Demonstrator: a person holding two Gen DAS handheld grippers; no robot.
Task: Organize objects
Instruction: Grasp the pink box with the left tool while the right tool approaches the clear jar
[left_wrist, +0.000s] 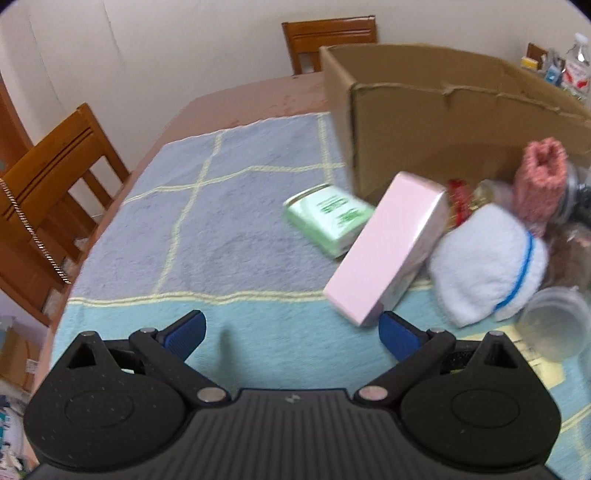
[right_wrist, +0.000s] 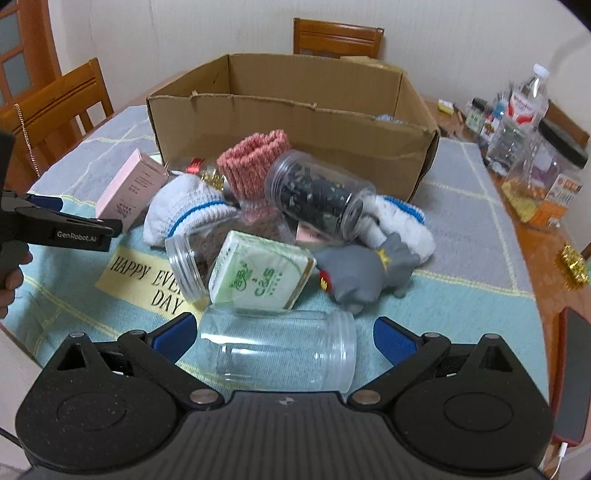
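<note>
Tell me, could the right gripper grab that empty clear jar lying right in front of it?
Probably yes. The right gripper is open, and the empty clear jar lies on its side between its fingers with nothing on top, though the green box sits close behind it.

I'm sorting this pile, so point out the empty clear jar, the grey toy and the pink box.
empty clear jar (right_wrist: 277, 350), right wrist view, middle of its side wall
grey toy (right_wrist: 358, 271), right wrist view, its body
pink box (left_wrist: 384, 251), left wrist view, broad top face
</note>
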